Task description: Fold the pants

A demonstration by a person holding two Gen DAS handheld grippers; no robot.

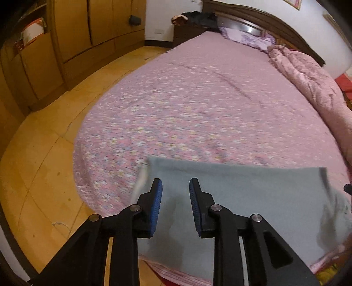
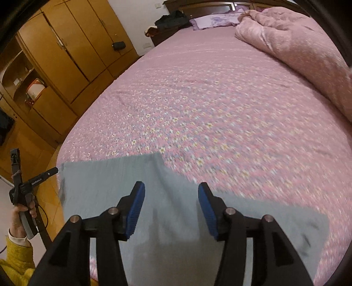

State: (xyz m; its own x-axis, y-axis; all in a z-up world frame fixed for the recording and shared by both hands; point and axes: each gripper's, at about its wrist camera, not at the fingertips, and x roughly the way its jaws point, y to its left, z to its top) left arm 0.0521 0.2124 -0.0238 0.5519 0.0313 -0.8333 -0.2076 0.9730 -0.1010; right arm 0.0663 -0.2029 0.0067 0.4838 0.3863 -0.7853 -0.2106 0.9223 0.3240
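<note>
Over on the left stands the wooden wardrobe, with tan floor tiles running up to the bed and its pink flowered sheet. A hand in a yellow sleeve grips the left hand-held gripper, whose blue pads stand a little apart with nothing between them, poised over the grey pants. The pants lie folded flat at the near edge of the bed. The right hand-held gripper hangs over the same cloth, jaws wider apart and empty. Further right, a rumpled pink quilt is heaped along the bed's far side, near a lilac pillow.
</note>
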